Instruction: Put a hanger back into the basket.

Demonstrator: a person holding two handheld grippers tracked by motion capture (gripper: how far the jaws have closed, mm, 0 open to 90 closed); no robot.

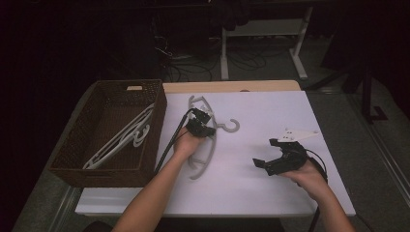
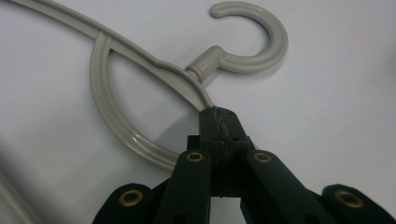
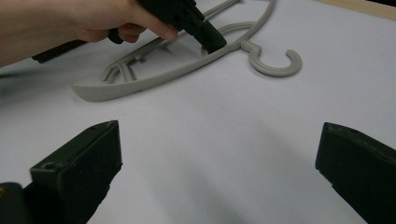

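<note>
A grey plastic hanger (image 1: 208, 155) lies flat on the white tabletop (image 1: 270, 111), its hook (image 1: 233, 126) pointing right. My left gripper (image 1: 210, 129) is shut on the hanger's top bar just beside the hook's neck. In the left gripper view the closed jaws pinch the bar (image 2: 198, 95) right below the hook (image 2: 261, 53). The right gripper view shows the same grip (image 3: 212, 43) on the hanger (image 3: 154, 79). My right gripper (image 1: 265, 152) hovers over the table to the right, open, with nothing between its jaws (image 3: 219, 172).
A brown wicker basket (image 1: 158, 121) stands at the table's left and holds several white hangers (image 1: 121, 140). A wooden strip (image 1: 232, 86) runs along the table's far edge. White desk legs (image 1: 300, 53) and cables stand on the floor beyond.
</note>
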